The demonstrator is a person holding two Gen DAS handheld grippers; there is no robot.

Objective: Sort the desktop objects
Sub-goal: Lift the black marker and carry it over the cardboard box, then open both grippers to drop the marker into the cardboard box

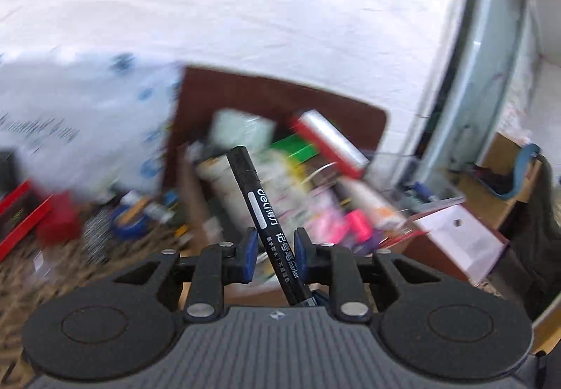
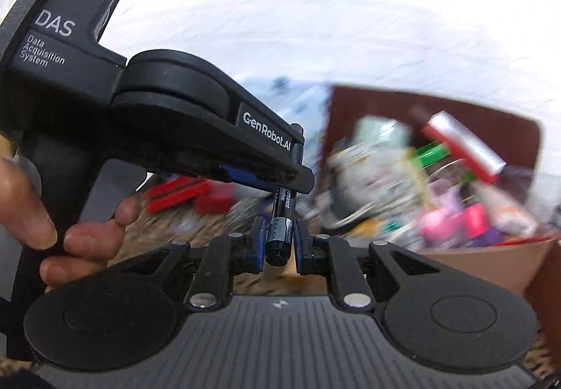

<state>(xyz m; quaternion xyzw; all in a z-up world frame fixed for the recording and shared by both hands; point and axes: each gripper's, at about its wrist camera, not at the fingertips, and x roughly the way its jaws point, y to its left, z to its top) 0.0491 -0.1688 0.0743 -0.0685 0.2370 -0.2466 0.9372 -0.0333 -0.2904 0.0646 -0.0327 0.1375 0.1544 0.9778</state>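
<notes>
Black marker (image 1: 261, 210) held up in the air, well clear of the bench (image 1: 42, 266). Left claw (image 1: 272, 250) is clamped on its barrel just below the printed label, blue pads pressing both sides; the marker runs from near the claw body up and away, tilted left, far end in front of the box.

Right wrist view: the same marker (image 2: 280, 231) hangs down out of the left claw (image 2: 280, 175), its lower end sitting between the right claw's (image 2: 278, 248) blue pads. Whether those pads are actually bearing on it or standing just off it I cannot tell; a slim gap seems to show on each side. Looks like a hand-over or a two-handed pull on the marker, possibly its cap, but that is a guess.

Cardboard box (image 1: 196, 199) beyond, already heaped: green and pink items, a red-and-silver stick (image 1: 329, 147), white packets. All motion-blurred, contents not separable. White printed bag (image 1: 80, 122) to the left of the box. On the bench at left, red box pieces (image 1: 52, 224) and a blue tape roll (image 1: 131, 222) lie loose.

Progress judged: midway at best. One marker in hand, not yet placed; loose items at left remain unsorted.
</notes>
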